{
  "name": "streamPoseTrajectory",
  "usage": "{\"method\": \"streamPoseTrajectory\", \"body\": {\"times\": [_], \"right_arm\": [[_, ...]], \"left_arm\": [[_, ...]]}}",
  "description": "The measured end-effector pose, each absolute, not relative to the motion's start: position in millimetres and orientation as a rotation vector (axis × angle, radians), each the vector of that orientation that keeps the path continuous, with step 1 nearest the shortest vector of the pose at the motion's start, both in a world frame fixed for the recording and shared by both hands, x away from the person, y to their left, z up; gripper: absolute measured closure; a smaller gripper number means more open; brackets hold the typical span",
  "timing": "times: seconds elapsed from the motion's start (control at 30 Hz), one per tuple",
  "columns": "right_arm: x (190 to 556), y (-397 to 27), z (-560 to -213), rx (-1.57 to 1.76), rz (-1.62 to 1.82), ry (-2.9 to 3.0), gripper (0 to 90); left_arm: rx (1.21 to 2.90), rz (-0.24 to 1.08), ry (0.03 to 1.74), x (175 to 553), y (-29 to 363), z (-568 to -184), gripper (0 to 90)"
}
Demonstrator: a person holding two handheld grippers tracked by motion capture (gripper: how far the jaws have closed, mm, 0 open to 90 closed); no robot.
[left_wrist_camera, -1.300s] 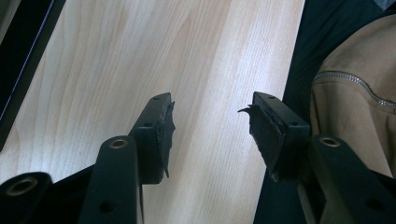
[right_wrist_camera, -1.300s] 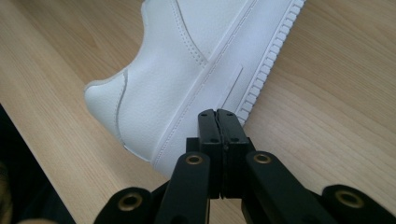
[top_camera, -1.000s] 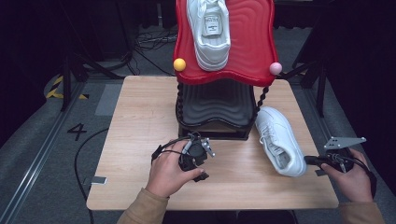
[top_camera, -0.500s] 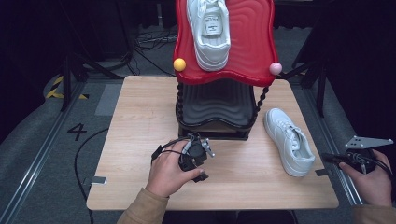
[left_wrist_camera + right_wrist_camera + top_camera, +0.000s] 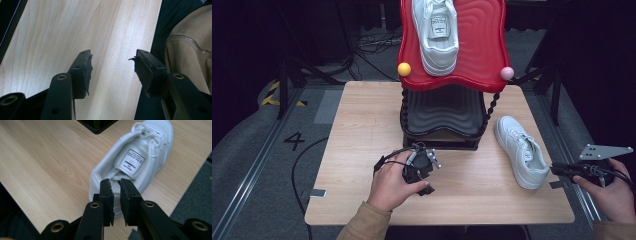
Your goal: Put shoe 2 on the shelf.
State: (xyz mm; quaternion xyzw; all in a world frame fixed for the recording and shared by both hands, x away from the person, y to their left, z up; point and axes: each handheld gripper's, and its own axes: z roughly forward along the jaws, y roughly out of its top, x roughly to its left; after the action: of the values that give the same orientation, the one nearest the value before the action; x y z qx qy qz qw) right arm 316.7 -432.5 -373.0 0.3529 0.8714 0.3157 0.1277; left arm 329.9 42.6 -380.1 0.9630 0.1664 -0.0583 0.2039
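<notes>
Tongs tell it: our right gripper (image 5: 115, 195), lower centre, has just been parting, nothing between, releasing the shoe (image 5: 135, 160); our left gripper (image 5: 112, 67) rests agape, empty.

A black numeral "4" (image 5: 293, 140) is marked on the grey floor (image 5: 252, 150) left of the table. The white shoe on the table (image 5: 140, 157) carries a white tongue label (image 5: 131, 161) with black print, too small to read. The shoe on the red rack (image 5: 435, 30) bears a similar tongue label (image 5: 438, 23), also illegible.
</notes>
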Motion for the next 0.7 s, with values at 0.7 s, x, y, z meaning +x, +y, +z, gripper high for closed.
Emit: {"method": "streamPoseTrajectory", "body": {"times": [0.7], "right_arm": [[357.0, -382.2, -355.0, 0.743, 0.547, 2.857, 65.2]], "left_arm": [[2.683, -0.182, 0.492, 326.2, 53.5, -381.4, 47.6]]}}
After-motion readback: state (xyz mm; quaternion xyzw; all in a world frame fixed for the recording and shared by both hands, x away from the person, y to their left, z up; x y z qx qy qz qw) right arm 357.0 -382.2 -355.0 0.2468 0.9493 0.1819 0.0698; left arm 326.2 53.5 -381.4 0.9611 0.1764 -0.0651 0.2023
